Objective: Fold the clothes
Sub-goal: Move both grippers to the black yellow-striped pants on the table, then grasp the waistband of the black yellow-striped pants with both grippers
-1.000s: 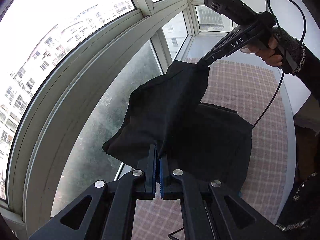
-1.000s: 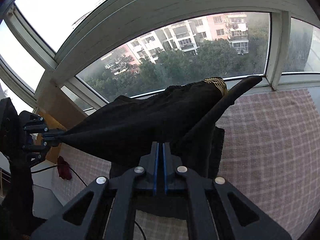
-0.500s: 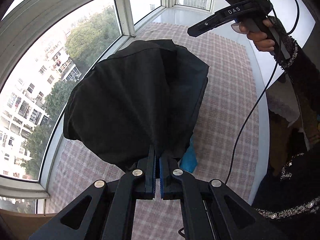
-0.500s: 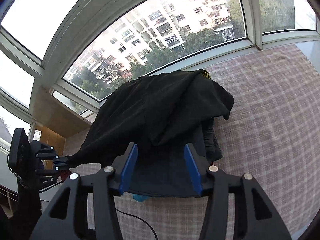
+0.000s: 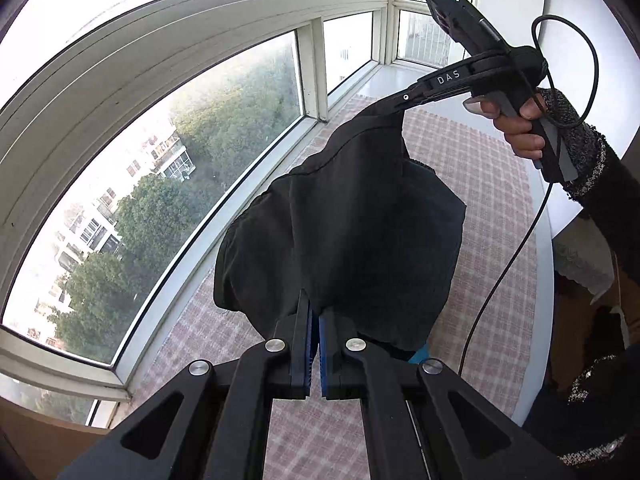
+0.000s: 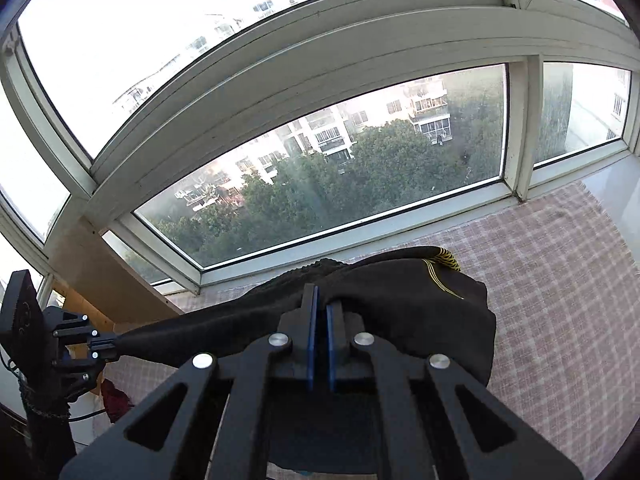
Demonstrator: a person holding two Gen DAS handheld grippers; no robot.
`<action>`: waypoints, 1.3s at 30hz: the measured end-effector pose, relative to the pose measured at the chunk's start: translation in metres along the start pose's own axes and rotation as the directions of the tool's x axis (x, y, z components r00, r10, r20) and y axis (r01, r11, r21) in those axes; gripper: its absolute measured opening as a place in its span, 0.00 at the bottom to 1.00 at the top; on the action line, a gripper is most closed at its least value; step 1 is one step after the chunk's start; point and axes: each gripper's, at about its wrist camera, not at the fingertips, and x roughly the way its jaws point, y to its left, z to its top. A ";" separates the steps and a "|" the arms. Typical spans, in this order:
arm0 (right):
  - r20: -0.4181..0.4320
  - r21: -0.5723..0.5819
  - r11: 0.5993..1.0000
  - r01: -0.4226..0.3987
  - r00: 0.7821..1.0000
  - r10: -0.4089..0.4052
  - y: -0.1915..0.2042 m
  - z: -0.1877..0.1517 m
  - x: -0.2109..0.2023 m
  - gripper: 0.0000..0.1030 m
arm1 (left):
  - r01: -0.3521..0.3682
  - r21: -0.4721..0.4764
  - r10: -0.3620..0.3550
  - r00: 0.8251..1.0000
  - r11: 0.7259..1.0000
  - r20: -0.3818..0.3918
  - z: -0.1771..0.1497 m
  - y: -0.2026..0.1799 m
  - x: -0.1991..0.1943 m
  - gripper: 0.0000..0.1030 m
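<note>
Both jaws clenched on the black fabric garment [image 5: 360, 232], left gripper [image 5: 314, 320] and right gripper [image 5: 394, 102] holding it above the pink checked cloth-covered bench [image 5: 492, 200], so best keeping that edge taut and level before lowering into the fold.

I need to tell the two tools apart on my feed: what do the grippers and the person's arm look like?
Both are matte black frames with silver rivets and blue finger pads. The right gripper carries white "DAS" lettering, a grey trigger handle and a thin black cable looping off it. The hand is bare, above a dark, grey-flecked knit sleeve. The left gripper shows small silver screws.
</note>
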 end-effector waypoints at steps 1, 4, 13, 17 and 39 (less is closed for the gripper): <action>0.021 -0.026 1.000 -0.012 1.000 0.013 0.020 0.005 -0.011 0.04 | -0.020 -0.013 0.020 1.000 1.000 0.024 -0.003 0.009 -0.014 0.01; 0.071 -0.099 0.994 -0.051 0.996 0.058 0.081 0.014 -0.039 0.04 | -0.073 -0.056 0.078 0.992 0.996 0.095 -0.019 0.035 -0.064 0.02; -0.050 -0.278 0.948 -0.156 0.988 0.148 0.234 -0.097 -0.028 0.04 | -0.206 -0.127 0.220 0.969 0.970 0.110 -0.154 0.077 -0.189 0.02; -0.221 -0.236 0.946 -0.223 0.960 0.171 0.271 -0.211 0.014 0.04 | -0.199 -0.140 0.201 0.980 0.970 0.004 -0.249 0.065 -0.200 0.02; -0.425 -0.400 0.916 -0.042 0.894 -0.144 0.271 -0.330 0.106 0.51 | -0.074 -0.445 -0.060 0.959 0.893 -0.279 -0.531 0.101 -0.065 0.37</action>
